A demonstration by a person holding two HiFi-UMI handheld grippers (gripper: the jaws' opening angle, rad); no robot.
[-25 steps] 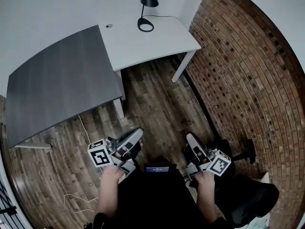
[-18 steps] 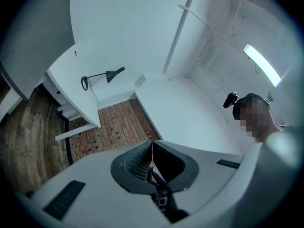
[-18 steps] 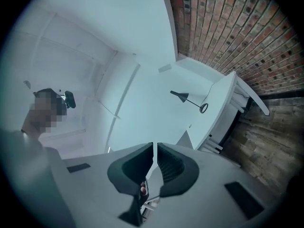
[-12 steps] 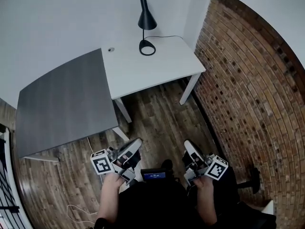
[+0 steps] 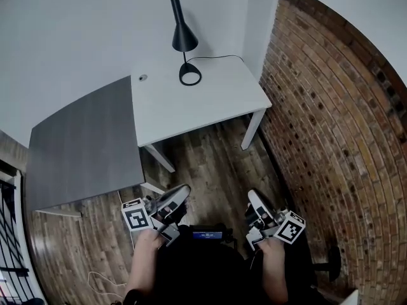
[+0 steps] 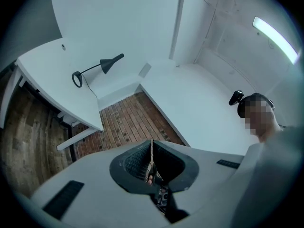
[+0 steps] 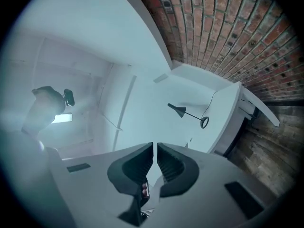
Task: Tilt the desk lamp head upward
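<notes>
The left gripper [image 5: 180, 193] has its two jaws shut tight, with nothing between them. In the left gripper view the left gripper [image 6: 152, 146] shows just a thin line where the dark pads meet. The right gripper [image 5: 255, 197] is shut too, and it holds nothing. In the right gripper view the right gripper [image 7: 155, 151] shows only a tiny slit between its pads.

The desk lamp [image 5: 184, 39] is far out in front of both pairs of jaws, well apart from them. It is black. It stands on its ring foot at the back of the white desk [image 5: 197, 110], near the white wall. Its cone head points down (the wide end faces the desk top). A thin black cord [image 5: 216, 57] runs from the foot along the back of the desk.

From the left jaws, the desk lamp [image 6: 111, 62] sits ahead and off to the left. From the right jaws, the desk lamp [image 7: 179, 110] sits ahead and a little to the right.

A grey desk [image 5: 82, 145] touches the white one, ahead and left of the left jaws. A brick wall [image 5: 331, 107] runs along past the right jaws. Below both grippers is a wood floor [image 5: 210, 157].
</notes>
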